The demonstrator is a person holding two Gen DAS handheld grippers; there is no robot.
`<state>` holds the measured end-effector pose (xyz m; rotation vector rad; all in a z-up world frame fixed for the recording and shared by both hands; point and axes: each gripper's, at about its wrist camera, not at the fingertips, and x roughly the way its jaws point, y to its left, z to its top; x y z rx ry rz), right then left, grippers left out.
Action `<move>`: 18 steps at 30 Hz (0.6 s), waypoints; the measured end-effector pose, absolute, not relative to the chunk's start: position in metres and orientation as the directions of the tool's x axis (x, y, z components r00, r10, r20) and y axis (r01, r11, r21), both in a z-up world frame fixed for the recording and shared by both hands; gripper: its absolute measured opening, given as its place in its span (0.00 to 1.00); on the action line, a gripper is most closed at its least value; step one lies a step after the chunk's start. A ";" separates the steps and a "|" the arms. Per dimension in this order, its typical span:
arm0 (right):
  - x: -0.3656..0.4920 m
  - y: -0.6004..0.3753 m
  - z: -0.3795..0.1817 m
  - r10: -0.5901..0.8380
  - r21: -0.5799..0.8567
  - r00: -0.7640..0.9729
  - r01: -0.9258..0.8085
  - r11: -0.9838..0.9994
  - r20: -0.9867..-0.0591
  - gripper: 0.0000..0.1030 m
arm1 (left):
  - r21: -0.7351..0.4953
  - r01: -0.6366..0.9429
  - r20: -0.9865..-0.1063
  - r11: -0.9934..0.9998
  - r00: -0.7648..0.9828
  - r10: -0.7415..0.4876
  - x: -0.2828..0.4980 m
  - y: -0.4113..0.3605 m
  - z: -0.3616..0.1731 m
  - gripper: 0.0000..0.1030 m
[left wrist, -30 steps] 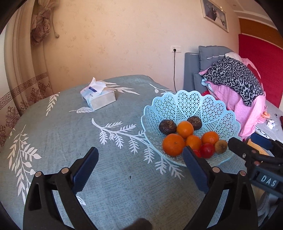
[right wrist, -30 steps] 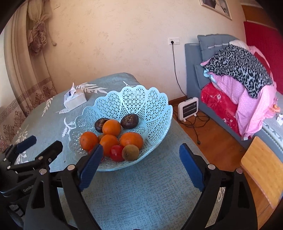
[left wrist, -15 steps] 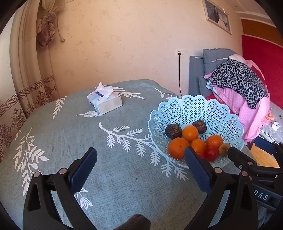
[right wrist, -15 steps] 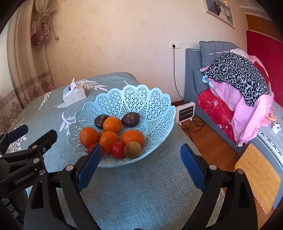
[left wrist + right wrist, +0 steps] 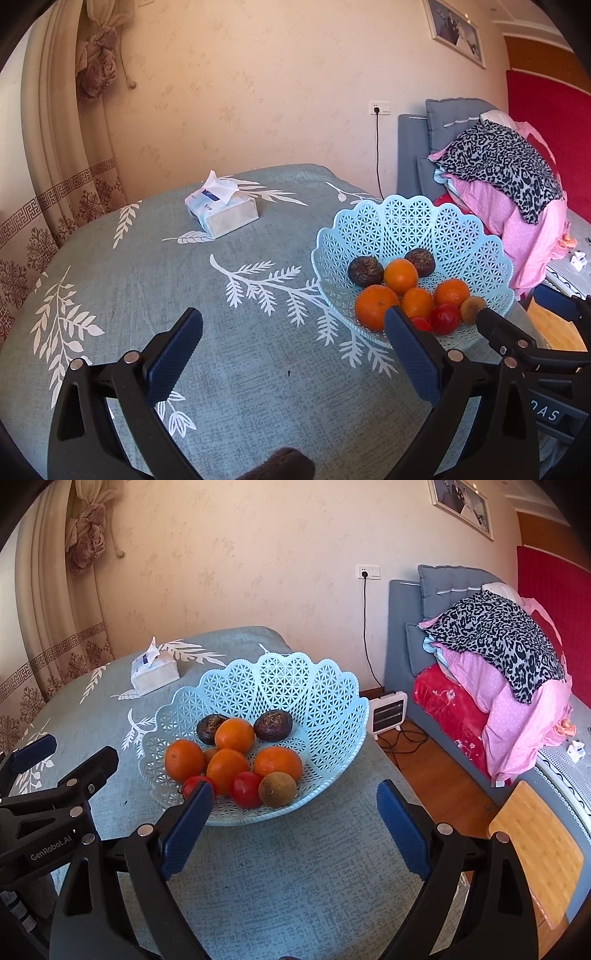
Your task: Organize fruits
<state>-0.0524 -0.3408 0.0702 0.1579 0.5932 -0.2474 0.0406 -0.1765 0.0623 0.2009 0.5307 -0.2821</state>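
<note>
On the table [image 5: 258,369], sitting together in the basket [image 5: 295,686]: oranges [image 5: 184,758], tomatoes [image 5: 246,789], two dark fruits [image 5: 273,724] and a brown one [image 5: 277,788]. Hovering short of it, the left gripper [image 5: 291,354] and right gripper [image 5: 293,825], both spread wide, gripping nothing, probably because no fruit is lying loose.

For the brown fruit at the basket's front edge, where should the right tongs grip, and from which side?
Grip the brown fruit across its round middle, coming from above and the near side. It lies by the low front rim of the basket, with a red fruit touching its left.
</note>
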 end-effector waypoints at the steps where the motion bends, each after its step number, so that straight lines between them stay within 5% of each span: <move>1: -0.053 -0.341 0.070 -0.184 0.077 0.801 0.275 0.958 -0.570 0.89 | 0.116 0.315 -0.525 0.942 0.825 -0.212 0.041 -0.176 0.062 0.95; 18: -0.052 -0.342 0.067 -0.188 0.075 0.793 0.282 0.957 -0.580 0.89 | 0.162 0.314 -0.524 0.936 0.831 -0.187 0.040 -0.182 0.059 0.95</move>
